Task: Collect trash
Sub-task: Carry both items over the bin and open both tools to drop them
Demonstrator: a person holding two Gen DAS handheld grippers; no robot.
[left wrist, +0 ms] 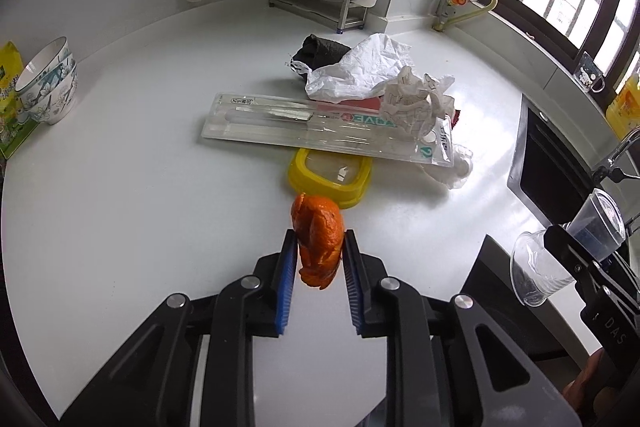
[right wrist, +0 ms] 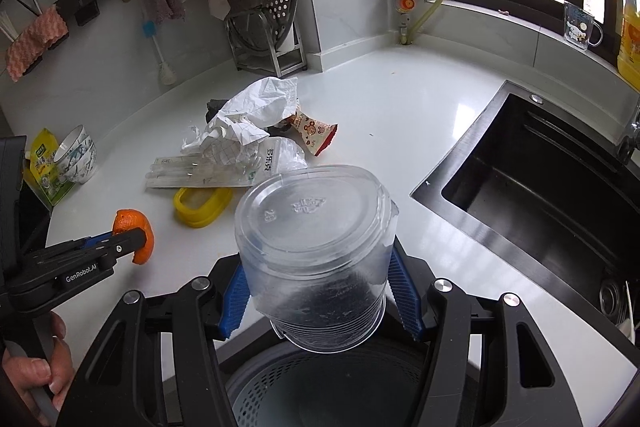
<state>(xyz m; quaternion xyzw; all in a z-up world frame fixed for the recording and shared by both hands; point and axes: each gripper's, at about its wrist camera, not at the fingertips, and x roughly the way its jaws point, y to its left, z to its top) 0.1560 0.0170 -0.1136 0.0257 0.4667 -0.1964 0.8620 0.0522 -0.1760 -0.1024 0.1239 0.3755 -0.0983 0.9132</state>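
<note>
Both grippers point(left wrist: 320, 247) point(right wrist: 320, 291) loaded near sink point(right wrist: 480, 187) edge.

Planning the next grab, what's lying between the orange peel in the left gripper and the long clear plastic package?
In the left wrist view, a yellow lid lies between the orange peel and the clear package, its far edge tucked under the package.

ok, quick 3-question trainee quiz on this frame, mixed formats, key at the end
1. True or false: the left gripper is shut on an orange peel.
2. Multiple choice: what does the right gripper hold? A) a clear plastic cup B) the yellow lid C) the crumpled white paper
3. Fill in: below the cup, at the bottom of the right wrist view, is a round perforated ____.

Key: 1 true; 2 A; 3 bin, it appears, though only its rim and inner wall show.
</note>
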